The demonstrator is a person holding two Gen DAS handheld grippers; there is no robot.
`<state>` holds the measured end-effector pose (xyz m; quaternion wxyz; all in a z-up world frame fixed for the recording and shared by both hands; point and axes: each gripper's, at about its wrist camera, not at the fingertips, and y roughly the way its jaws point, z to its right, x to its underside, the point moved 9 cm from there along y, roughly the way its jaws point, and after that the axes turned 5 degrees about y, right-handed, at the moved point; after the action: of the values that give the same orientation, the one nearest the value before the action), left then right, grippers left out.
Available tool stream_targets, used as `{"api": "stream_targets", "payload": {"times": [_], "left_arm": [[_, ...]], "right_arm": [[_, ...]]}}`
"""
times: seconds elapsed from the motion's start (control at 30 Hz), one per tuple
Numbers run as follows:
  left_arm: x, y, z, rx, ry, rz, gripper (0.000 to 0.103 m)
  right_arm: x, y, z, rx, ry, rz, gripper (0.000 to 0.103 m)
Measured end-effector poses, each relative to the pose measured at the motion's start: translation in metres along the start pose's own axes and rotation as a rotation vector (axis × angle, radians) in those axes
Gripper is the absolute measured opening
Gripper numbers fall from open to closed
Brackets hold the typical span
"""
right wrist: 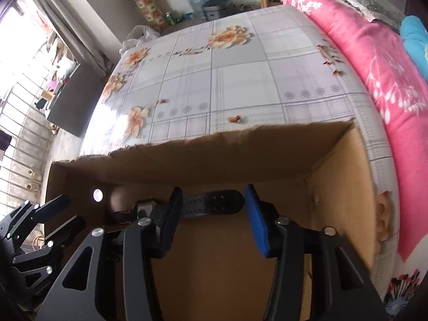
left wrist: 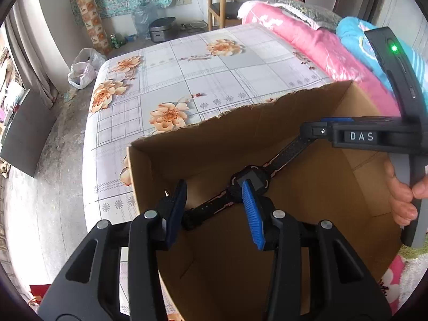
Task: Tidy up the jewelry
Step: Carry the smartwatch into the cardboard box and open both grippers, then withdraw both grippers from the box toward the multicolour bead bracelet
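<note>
A floral-sheeted bed (left wrist: pixel 214 61) carries an open cardboard box (left wrist: pixel 187 144). Both grippers tilt steeply down into it. The left gripper (left wrist: pixel 214 208) and right gripper (right wrist: pixel 211 216) stand part open, gripping nothing. A black watch (left wrist: pixel 248 182) lies stretched along the box's far wall.

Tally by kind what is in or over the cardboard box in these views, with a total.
Watches: 1, the black watch stretched out inside the cardboard box
Grippers: 2, the left gripper and the right gripper, both with jaws apart over the box
Boxes: 1
Total: 4
</note>
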<state>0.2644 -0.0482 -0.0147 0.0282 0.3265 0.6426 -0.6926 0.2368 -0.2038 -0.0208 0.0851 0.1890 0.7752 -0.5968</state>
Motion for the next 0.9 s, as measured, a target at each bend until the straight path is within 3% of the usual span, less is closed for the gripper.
{"api": "stream_targets", "payload": {"times": [0.27, 0.37, 0.43, 0.53, 0.63, 0.7, 0.9], "left_arm": [[0.012, -0.058, -0.004, 0.002, -0.014, 0.144, 0.066], [0.027, -0.091, -0.007, 0.007, -0.026, 0.211, 0.074], [0.039, -0.109, -0.009, 0.013, -0.032, 0.243, 0.083], [0.066, -0.128, -0.013, 0.031, -0.054, 0.273, 0.088], [0.105, -0.125, -0.013, 0.054, -0.080, 0.219, 0.090], [0.133, -0.113, -0.012, 0.043, -0.098, 0.171, 0.090], [0.201, -0.063, -0.005, -0.008, -0.140, 0.025, 0.090]], "right_arm": [[-0.002, -0.046, -0.001, 0.052, -0.023, 0.149, 0.049], [0.009, -0.080, -0.013, 0.002, -0.035, 0.218, 0.050], [0.025, -0.110, -0.025, -0.044, -0.055, 0.285, 0.055], [0.056, -0.151, -0.038, -0.083, -0.089, 0.402, 0.064], [0.099, -0.176, -0.046, -0.118, -0.103, 0.488, 0.069], [0.127, -0.176, -0.049, -0.113, -0.117, 0.497, 0.070], [0.199, -0.143, -0.045, 0.036, -0.161, 0.426, 0.076]]}}
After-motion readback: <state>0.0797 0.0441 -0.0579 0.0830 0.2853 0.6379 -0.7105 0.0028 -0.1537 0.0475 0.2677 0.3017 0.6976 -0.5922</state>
